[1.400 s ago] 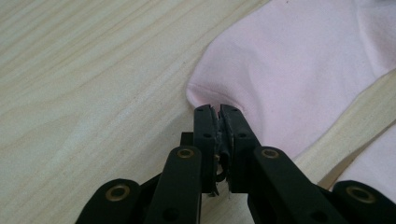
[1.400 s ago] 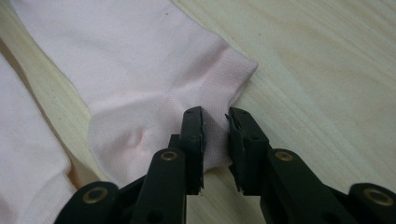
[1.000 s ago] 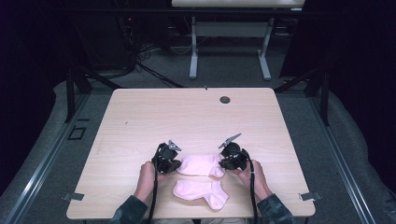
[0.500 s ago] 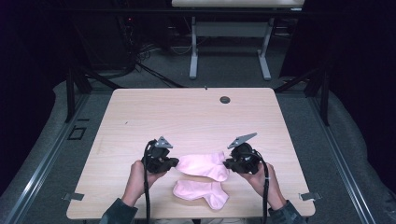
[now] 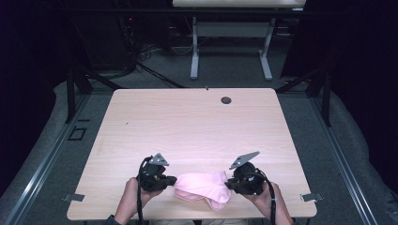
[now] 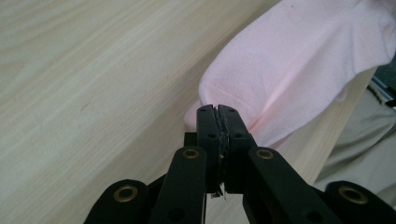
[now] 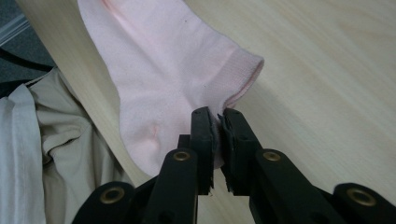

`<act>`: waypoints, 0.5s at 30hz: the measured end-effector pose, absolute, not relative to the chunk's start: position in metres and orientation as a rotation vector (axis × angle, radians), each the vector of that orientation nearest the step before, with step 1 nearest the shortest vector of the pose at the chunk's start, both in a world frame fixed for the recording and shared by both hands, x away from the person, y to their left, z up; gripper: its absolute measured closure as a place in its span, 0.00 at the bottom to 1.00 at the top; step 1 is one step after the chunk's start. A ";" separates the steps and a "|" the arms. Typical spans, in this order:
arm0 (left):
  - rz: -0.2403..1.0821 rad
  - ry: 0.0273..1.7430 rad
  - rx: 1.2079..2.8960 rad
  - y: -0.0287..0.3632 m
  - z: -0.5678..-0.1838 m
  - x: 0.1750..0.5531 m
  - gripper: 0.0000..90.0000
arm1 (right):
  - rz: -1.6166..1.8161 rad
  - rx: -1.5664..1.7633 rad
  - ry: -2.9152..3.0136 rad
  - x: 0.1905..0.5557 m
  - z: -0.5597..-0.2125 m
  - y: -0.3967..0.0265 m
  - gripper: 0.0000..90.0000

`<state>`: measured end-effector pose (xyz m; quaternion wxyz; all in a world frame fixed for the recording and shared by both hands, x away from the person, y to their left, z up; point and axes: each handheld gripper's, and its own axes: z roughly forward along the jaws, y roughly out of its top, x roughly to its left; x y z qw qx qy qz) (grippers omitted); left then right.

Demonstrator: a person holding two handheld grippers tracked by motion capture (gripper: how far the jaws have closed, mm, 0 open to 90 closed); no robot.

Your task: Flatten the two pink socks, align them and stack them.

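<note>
A pink ankle sock (image 5: 202, 183) is stretched between my two grippers, close to the wooden table's (image 5: 197, 126) front edge. My left gripper (image 5: 171, 180) is shut on its rounded toe end (image 6: 289, 60), the jaws (image 6: 218, 109) pinched together on the fabric. My right gripper (image 5: 229, 183) is shut on the ribbed cuff end (image 7: 163, 70), with cloth caught between its jaws (image 7: 218, 114). A pink heel bulge (image 5: 218, 202) hangs below the sock. I cannot tell whether it belongs to this sock or to a second one beneath it.
A small dark grommet (image 5: 226, 100) sits near the table's far edge. The person's beige trousers (image 7: 56, 140) lie just past the front edge. A second table's legs (image 5: 195, 51) stand on the floor behind.
Both grippers have drawn toward the front edge and apart, carrying the upper sock with them. It now hangs over the place where the lower pink sock lay.
</note>
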<state>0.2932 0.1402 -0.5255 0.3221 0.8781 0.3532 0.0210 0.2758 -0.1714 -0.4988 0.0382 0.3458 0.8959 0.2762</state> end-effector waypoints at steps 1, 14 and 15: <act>0.052 0.927 2.315 0.141 -0.528 0.293 0.99 | 0.837 1.069 2.756 0.276 -0.504 -0.169 0.92; 0.142 0.948 2.373 0.131 -0.551 0.285 0.98 | 0.678 1.044 2.784 0.274 -0.547 -0.156 0.92; 0.148 0.946 2.379 0.130 -0.552 0.284 0.98 | 0.679 1.055 2.771 0.273 -0.549 -0.155 0.92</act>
